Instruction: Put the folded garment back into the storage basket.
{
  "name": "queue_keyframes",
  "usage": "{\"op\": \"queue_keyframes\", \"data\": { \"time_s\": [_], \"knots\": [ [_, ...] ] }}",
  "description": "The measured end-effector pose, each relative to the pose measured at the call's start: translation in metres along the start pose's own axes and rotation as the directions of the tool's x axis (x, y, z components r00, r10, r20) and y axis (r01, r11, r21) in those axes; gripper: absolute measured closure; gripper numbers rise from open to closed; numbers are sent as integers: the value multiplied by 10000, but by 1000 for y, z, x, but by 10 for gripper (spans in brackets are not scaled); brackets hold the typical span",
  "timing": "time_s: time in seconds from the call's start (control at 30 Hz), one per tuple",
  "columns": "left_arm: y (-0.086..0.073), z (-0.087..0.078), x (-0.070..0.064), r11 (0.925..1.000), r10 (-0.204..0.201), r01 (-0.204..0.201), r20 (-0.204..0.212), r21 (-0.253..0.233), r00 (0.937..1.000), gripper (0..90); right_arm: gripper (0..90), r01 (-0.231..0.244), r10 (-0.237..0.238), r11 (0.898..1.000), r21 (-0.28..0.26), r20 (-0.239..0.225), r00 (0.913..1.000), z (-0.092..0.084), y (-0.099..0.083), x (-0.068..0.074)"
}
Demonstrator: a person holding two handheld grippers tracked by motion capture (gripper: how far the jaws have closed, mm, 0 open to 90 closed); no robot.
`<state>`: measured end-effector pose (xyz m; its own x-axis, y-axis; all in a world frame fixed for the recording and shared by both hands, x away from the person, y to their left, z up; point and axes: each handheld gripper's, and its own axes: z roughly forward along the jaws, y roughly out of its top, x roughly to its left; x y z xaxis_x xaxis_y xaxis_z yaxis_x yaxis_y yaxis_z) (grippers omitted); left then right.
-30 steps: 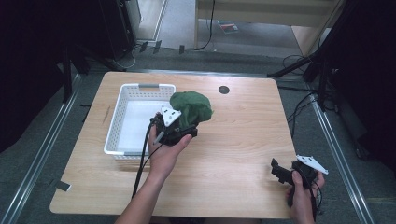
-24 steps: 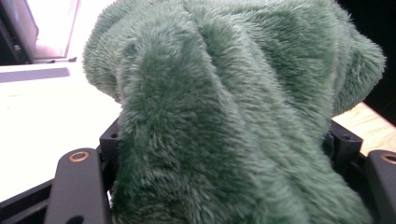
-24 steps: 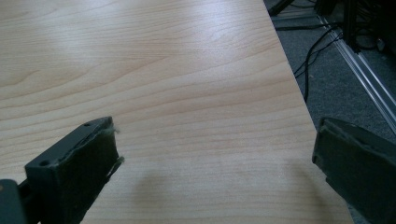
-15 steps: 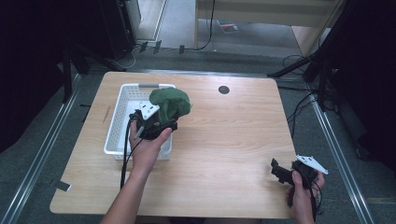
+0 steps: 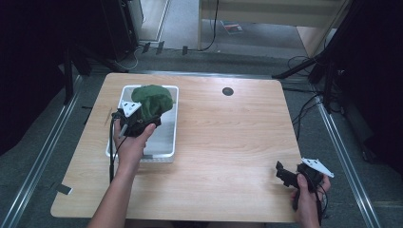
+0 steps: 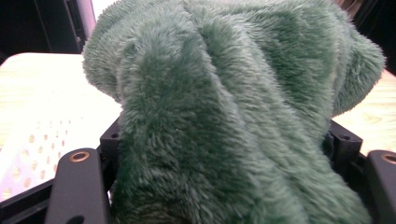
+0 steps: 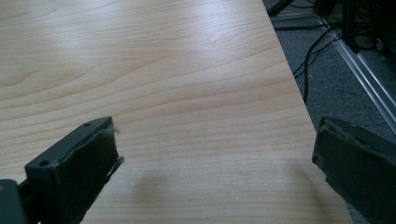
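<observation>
Fluffy green plush cloth (image 5: 153,101) is clamped in the closed left claw (image 5: 138,124) above the white perforated plastic basket (image 5: 166,148); hanging folds could catch the rim when released; right claw (image 5: 285,175) is held wide open, empty

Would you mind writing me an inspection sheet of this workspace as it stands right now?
Surface: wooden table, a round dark hole near its far edge.
Job's things: green plush cloth bunched up, held over the white basket at the table's left.
Clutter: nothing seen.
Grippers: left gripper shut on the cloth above the basket; right gripper open, nothing between its jaws, at the table's near right corner.
Cables: one trails from the left gripper along the forearm; more lie on the floor at the right.
Surroundings: grey floor, metal rails either side, dark stands.
</observation>
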<state>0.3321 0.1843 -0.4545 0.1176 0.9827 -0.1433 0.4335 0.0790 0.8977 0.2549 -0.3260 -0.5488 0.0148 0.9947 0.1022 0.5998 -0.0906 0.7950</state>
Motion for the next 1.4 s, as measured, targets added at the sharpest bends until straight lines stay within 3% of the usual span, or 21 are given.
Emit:
{"op": "queue_keyframes", "data": {
  "time_s": [0.17, 0.23, 0.4, 0.53, 0.57, 0.67, 0.83, 1.03, 1.17, 1.33, 1.4],
  "knots": [
    [-1, 9, 14, 10000, -84, 86, -376, 50, 9993, 268, 2, -19, 19, 10000, -4, 5, 10000, 0, 0, 0],
    [-4, 18, 20, 9990, -179, 211, -787, 398, 9967, 268, 1, -25, 25, 10000, -1, -8, 10000, 0, 0, 0],
    [-5, 28, 25, 9962, -330, 399, -890, 776, 9955, 268, 2, -18, 18, 10000, 2, -25, 10000, 0, 0, 0],
    [-5, 38, 25, 9911, -314, 400, -696, 1267, 9971, 264, 2, -31, 31, 10000, -3, -32, 10000, 0, 0, 0],
    [-6, 44, 25, 9863, -448, 526, -530, 1563, 9976, 263, 2, -31, 31, 10000, -4, -31, 10000, 0, 0, 0],
    [-7, 51, 25, 9791, -740, 806, -423, 1865, 9964, 263, 2, -26, 26, 10000, -5, -28, 10000, 0, 0, 0],
    [-9, 64, 22, 9618, -654, 730, -375, 2639, 9972, 264, 2, -43, 43, 10000, -3, -39, 10000, 0, 0, 0],
    [-12, 72, 21, 9444, -672, 835, -618, 3180, 9958, 244, 2, -41, 41, 10000, 3, -76, 10000, 0, 0, -1],
    [-13, 75, 20, 9288, -707, 812, -422, 3617, 9966, 216, 2, -48, 48, 10000, -6, -77, 10000, 0, 0, -1],
    [-10, 73, 23, 9217, -961, 1030, -372, 3740, 9947, 135, 1, -26, 26, 10000, -13, -66, 10000, 0, 0, -1],
    [-9, 71, 24, 9240, -1005, 1068, -363, 3671, 9943, 112, 2, -51, 51, 10000, 0, -45, 10000, 0, 0, 0]
  ]
}}
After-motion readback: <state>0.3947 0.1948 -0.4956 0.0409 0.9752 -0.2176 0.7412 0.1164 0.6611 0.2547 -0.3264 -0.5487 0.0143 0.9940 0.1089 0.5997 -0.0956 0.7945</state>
